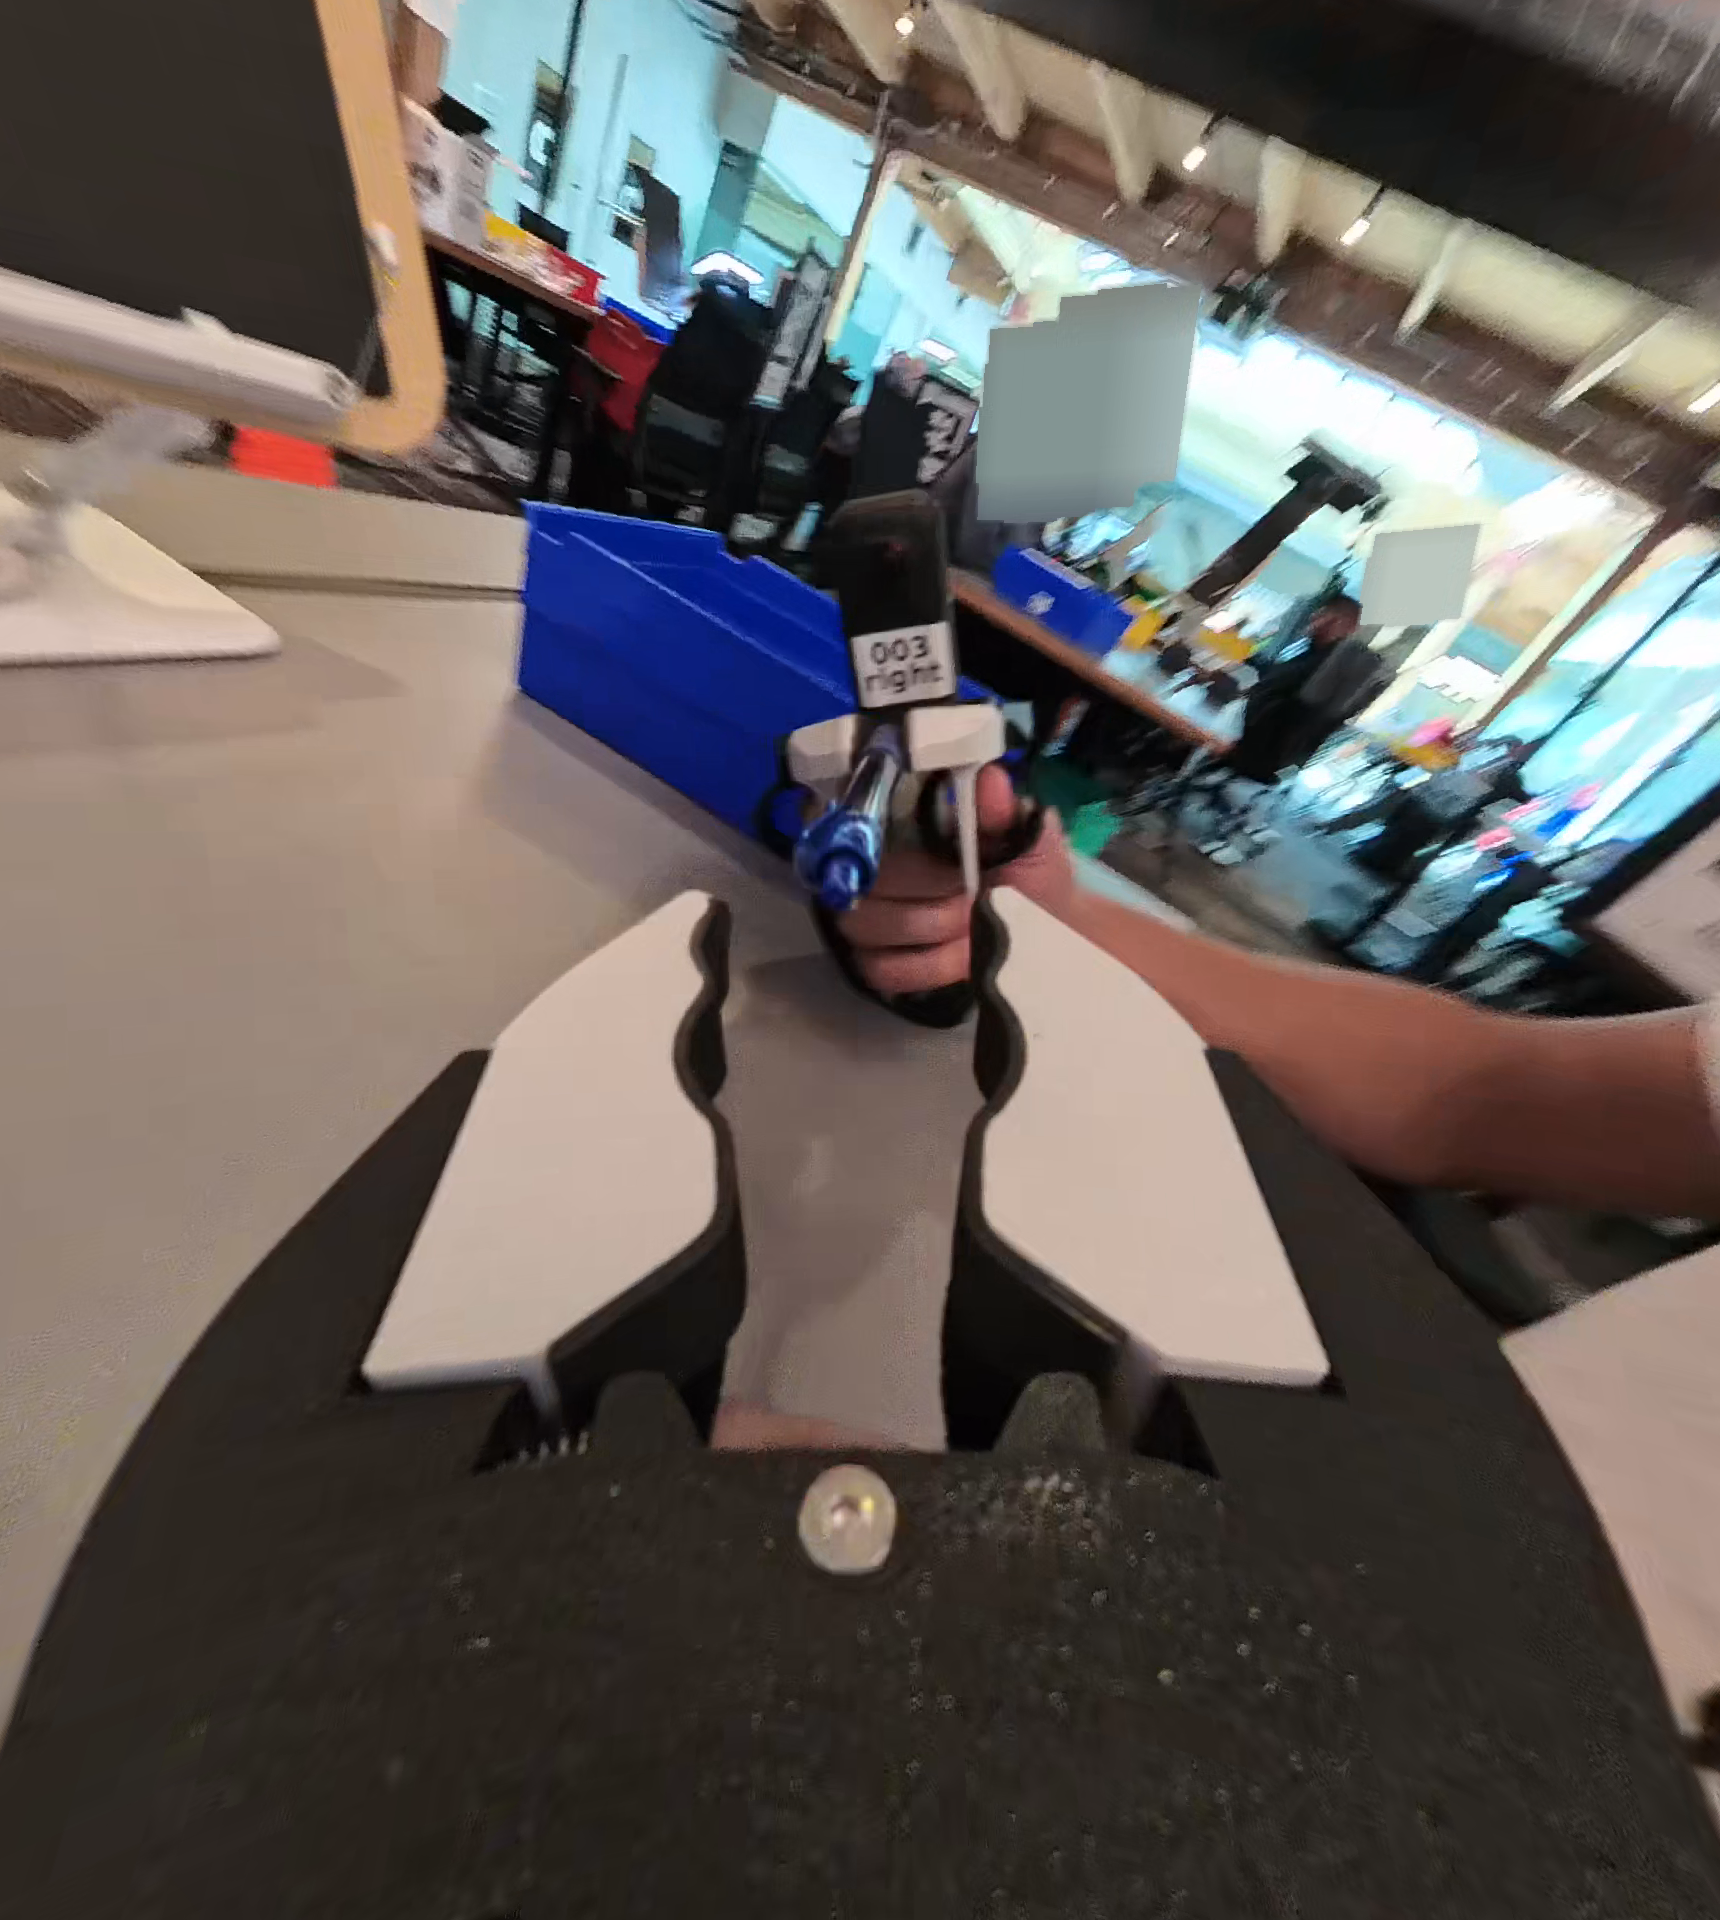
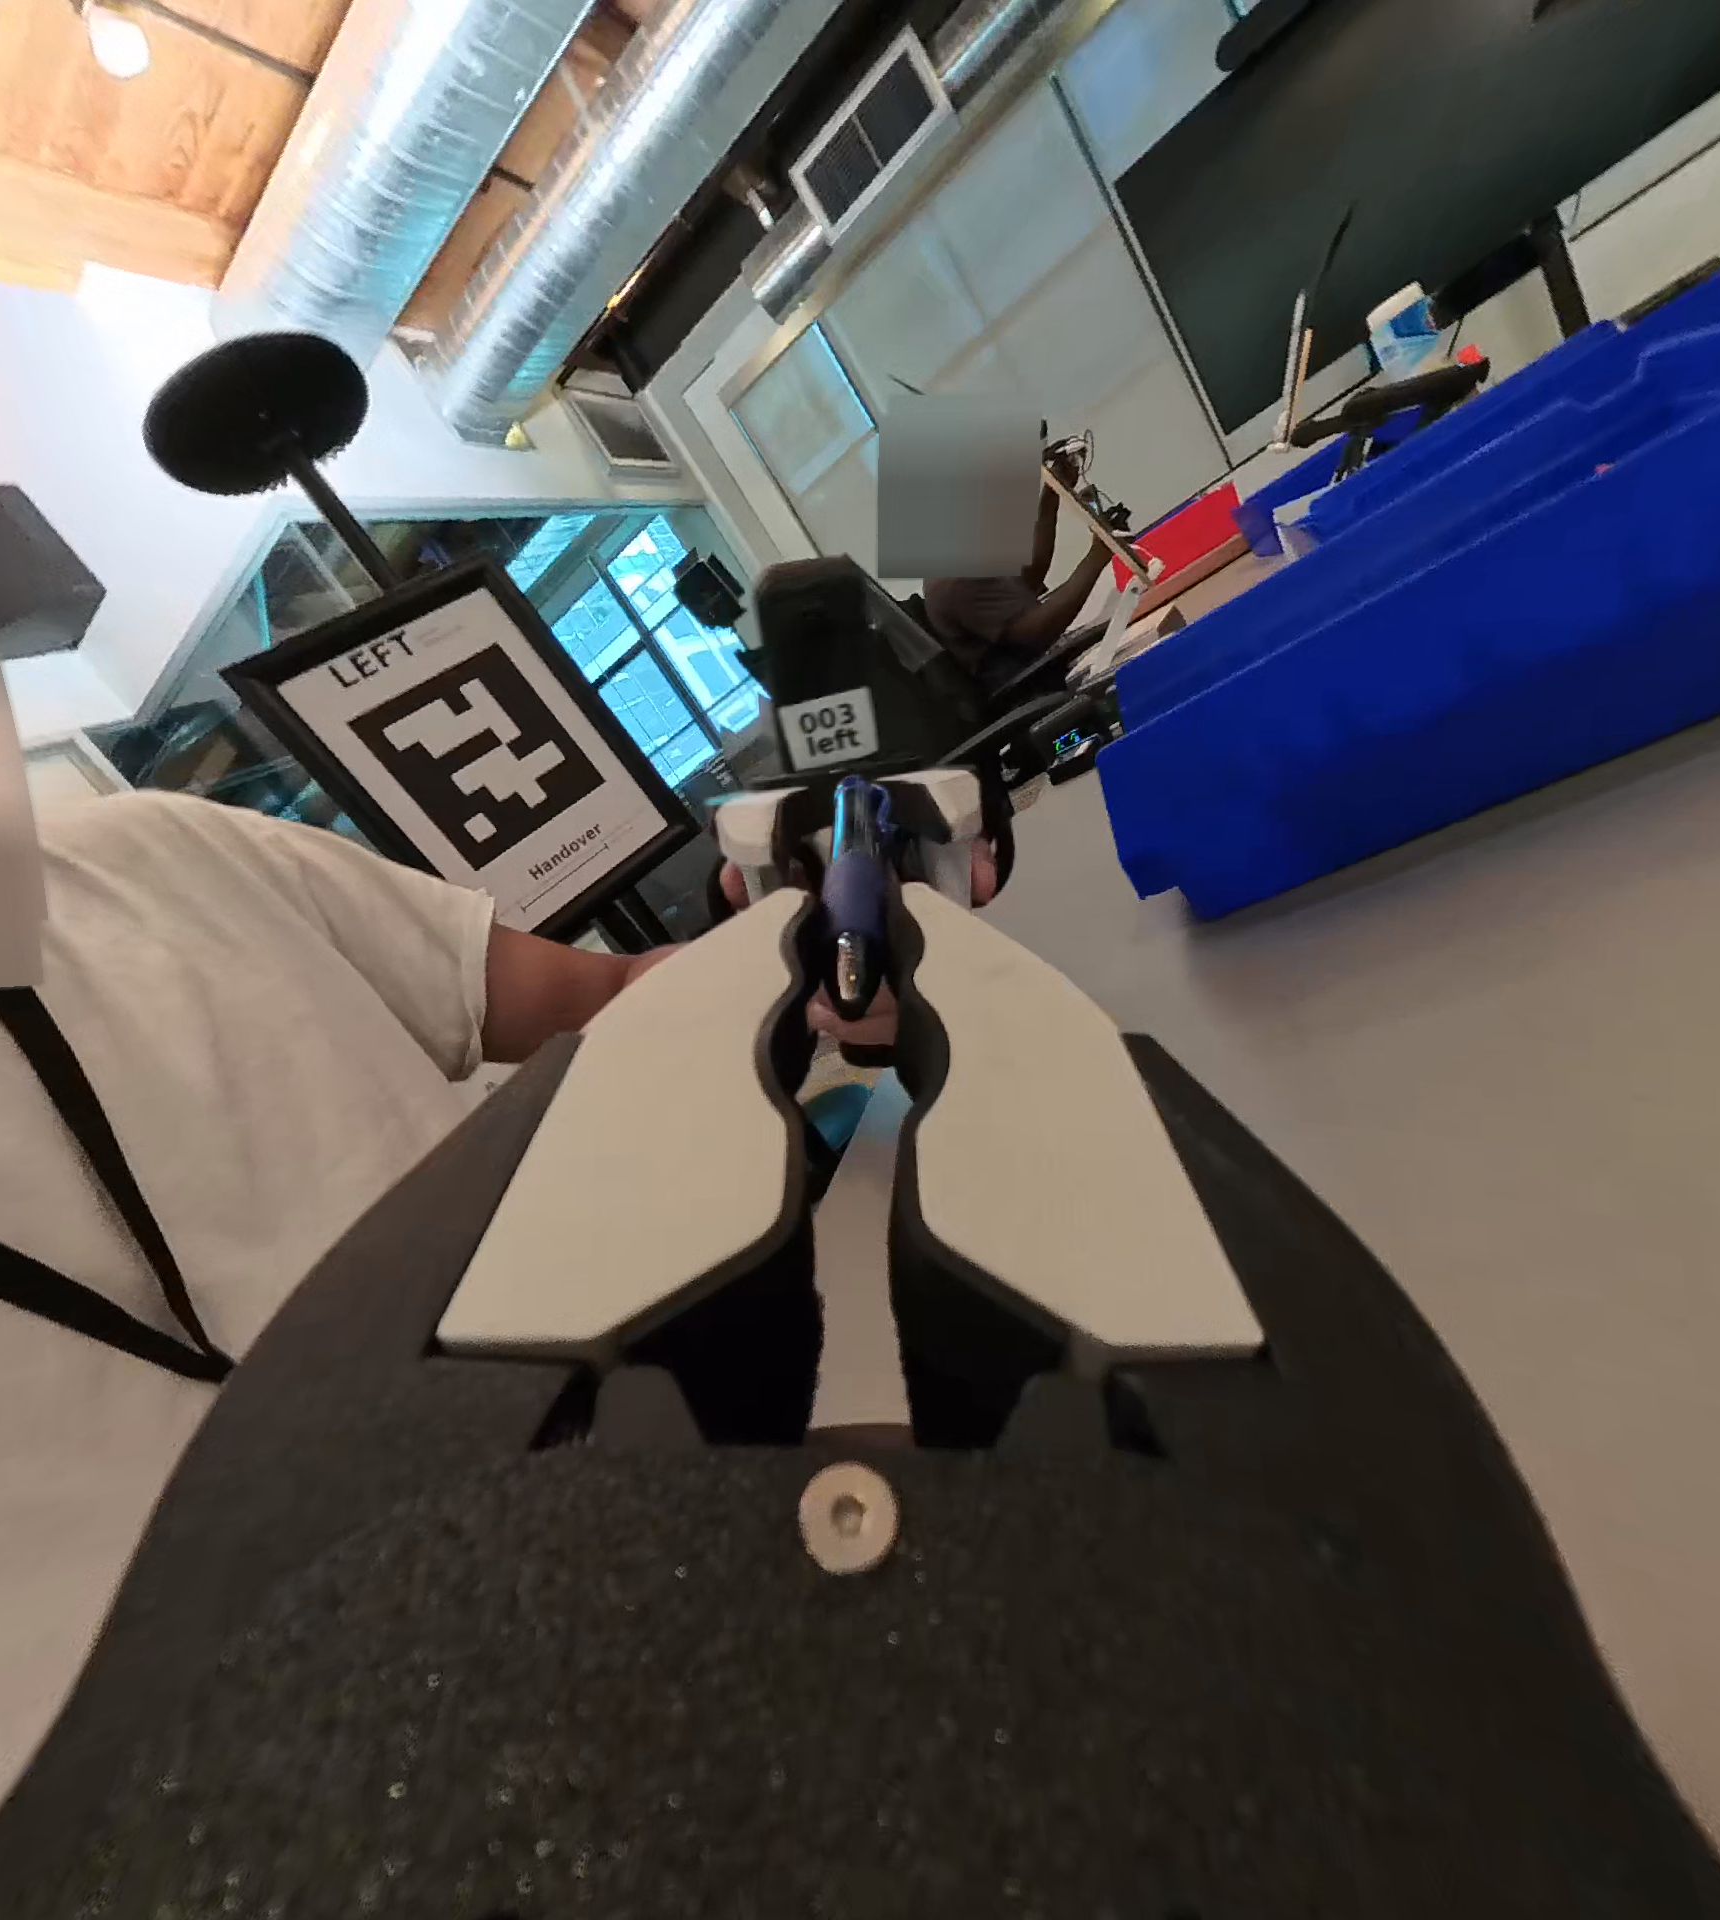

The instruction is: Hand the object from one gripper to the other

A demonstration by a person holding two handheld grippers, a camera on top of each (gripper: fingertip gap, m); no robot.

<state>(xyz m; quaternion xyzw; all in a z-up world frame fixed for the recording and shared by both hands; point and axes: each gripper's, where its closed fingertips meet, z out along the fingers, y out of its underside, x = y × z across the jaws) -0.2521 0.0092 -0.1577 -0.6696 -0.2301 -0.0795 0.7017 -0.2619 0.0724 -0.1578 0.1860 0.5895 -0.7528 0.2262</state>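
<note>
Gripper duties are split at this moment: the right gripper is clamped on a blue pen, while the left gripper is held with its jaws apart and nothing between them. In the right wrist view the pen is seen at the centre of the frame, pinched near the fingertips and pointing away toward the other gripper, which sits just beyond it. In the left wrist view the same pen is seen slightly above centre, sticking out of the far gripper with its blue end aimed down and to the left.

The pen appears to be held by one end so that a free length is left for the receiving jaws to close on; this is a judgement, not something shown. The two grippers are pointed at each other above the grey table, which suits a mid-air transfer.

The hand on the right gripper's handle is seen at centre frame, with a bare forearm reaching in from the right edge, roughly level. A blue bin stands on the table behind the grippers, left of centre. The handover is judged not yet made, since the pen is not yet between the left gripper's fingers.
</note>
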